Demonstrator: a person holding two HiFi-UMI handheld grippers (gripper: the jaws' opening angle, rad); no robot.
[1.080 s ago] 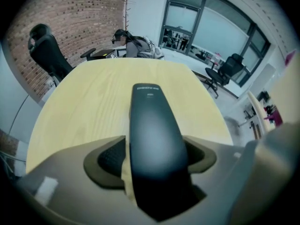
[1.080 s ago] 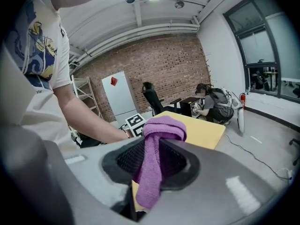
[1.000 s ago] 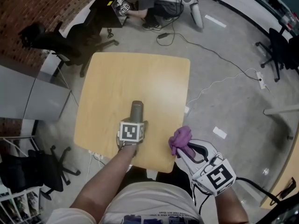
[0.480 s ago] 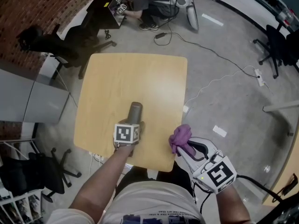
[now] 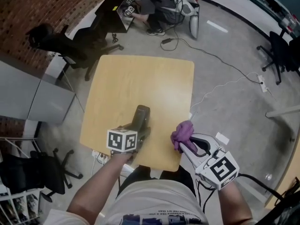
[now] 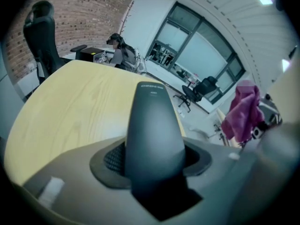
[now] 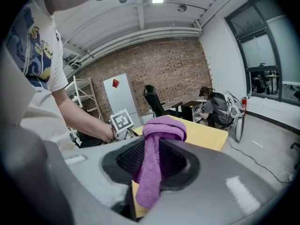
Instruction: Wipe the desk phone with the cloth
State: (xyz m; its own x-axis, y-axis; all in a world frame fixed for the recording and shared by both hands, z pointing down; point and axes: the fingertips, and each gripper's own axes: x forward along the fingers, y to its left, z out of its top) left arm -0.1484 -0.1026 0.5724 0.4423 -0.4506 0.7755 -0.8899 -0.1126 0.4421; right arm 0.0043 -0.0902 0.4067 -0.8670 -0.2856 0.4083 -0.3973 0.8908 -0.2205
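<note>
**A:** ok so where's the phone here? all I see is a dark grey stick thing

**B:** that's it. The desk phone handset [image 5: 141, 117] is over the near half of the table [image 5: 140, 74], with its long side pointing away from the person. The left gripper [image 5: 136, 134] has both jaws clamped on its near end. Can't tell if the far end rests on the wood or hangs just above it.

**A:** why grab it by the end though?

**B:** my guess is it leaves most of the body bare for wiping and stops it sliding around. The purple cloth [image 5: 183, 132] is pinched in the right gripper [image 5: 181, 146], jaws closed on it. It's bunched up on top with a tail hanging below. It sits just beside the handset by the table's near right corner, not touching it. I reckon a wad sticking out front like that gives a soft face to rub with.
</note>
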